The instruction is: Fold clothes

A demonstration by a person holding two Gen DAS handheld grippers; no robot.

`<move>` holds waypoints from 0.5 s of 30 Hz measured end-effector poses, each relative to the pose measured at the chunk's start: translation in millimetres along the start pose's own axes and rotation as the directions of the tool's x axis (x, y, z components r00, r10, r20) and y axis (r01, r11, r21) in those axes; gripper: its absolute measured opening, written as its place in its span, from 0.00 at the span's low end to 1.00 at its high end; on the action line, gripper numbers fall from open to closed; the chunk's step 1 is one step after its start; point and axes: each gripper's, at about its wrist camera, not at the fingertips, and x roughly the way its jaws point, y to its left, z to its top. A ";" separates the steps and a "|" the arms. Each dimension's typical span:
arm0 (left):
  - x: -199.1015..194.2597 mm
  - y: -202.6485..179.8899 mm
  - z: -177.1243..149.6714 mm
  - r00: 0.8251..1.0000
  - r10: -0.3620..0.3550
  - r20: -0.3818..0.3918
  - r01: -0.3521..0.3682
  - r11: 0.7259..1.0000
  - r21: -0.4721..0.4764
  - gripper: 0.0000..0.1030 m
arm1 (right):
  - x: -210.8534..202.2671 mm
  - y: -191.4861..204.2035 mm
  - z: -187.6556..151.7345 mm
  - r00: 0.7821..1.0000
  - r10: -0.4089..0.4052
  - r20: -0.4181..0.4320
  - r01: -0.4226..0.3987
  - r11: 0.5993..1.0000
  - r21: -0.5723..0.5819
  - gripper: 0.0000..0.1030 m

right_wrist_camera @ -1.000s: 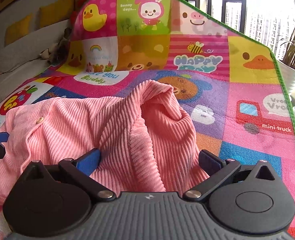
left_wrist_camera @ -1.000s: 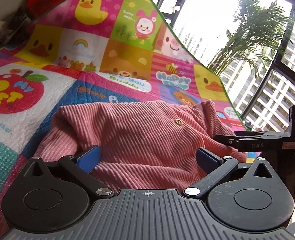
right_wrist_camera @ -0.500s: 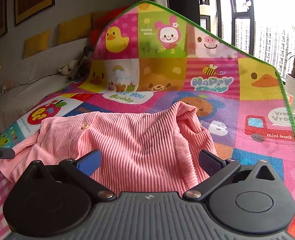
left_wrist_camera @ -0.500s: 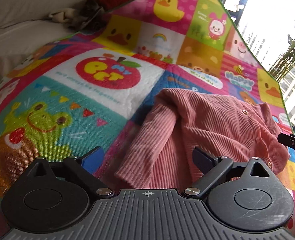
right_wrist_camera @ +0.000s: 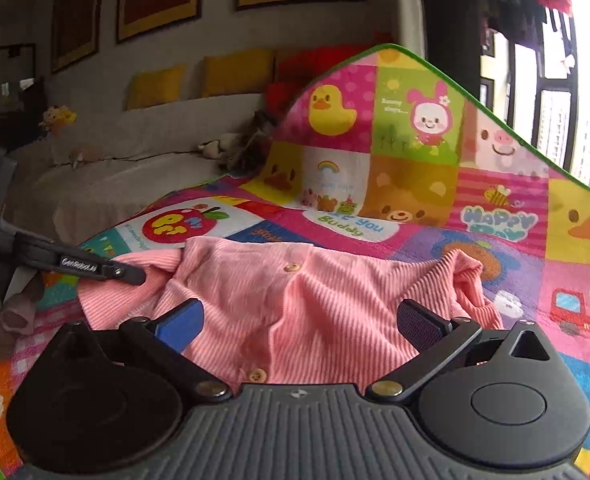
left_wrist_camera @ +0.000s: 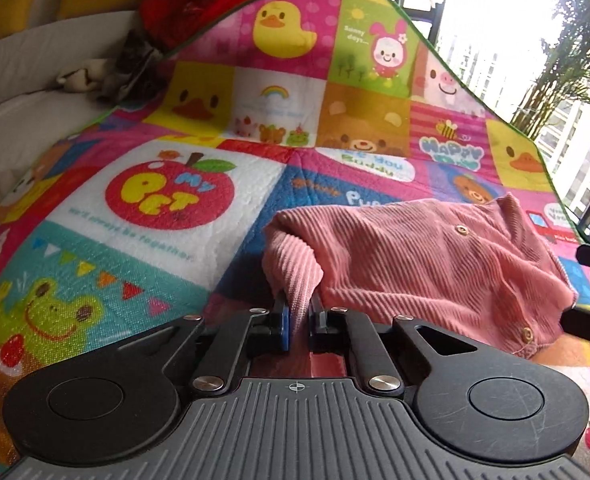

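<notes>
A pink ribbed cardigan (left_wrist_camera: 423,256) with small round buttons lies bunched on a colourful cartoon play mat (left_wrist_camera: 167,200). My left gripper (left_wrist_camera: 298,312) is shut on the cardigan's left sleeve end, which drapes over its fingers. In the right wrist view the cardigan (right_wrist_camera: 295,304) spreads in front of my right gripper (right_wrist_camera: 299,320), which is open with its jaws wide over the garment's near hem. The left gripper's fingers (right_wrist_camera: 99,270) show at the left of that view, touching the cardigan's left edge.
The mat's far end (right_wrist_camera: 415,112) curls upward. A white sofa (right_wrist_camera: 107,184) with yellow cushions and small stuffed toys stands at the back left. A window with a potted palm (left_wrist_camera: 567,60) is to the right.
My left gripper has closed on the cardigan's left sleeve end, having been open over it. The right gripper has drawn back a little and stays open.
</notes>
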 end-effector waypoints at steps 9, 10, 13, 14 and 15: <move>-3.2 -0.1 27.4 0.981 -0.193 -0.003 0.192 0.978 -0.086 0.08 | 41.7 92.1 13.9 0.987 0.138 -0.077 -0.156 0.929 -0.335 0.88; -2.6 -2.2 29.1 0.980 -0.201 -0.003 0.200 0.976 -0.082 0.08 | 52.3 97.7 15.7 0.987 0.131 -0.095 -0.155 0.929 -0.335 0.85; 0.5 -7.5 32.8 0.977 -0.214 0.002 0.214 0.974 -0.069 0.08 | 77.2 108.2 18.1 0.990 0.082 -0.118 -0.117 0.934 -0.337 0.73; 1.0 -8.8 34.1 0.975 -0.221 0.003 0.220 0.973 -0.068 0.08 | 85.0 111.4 18.8 0.990 0.064 -0.123 -0.103 0.935 -0.339 0.66; 1.6 -10.2 35.5 0.974 -0.227 0.005 0.227 0.972 -0.067 0.08 | 90.8 113.2 19.0 0.992 0.044 -0.122 -0.084 0.935 -0.345 0.50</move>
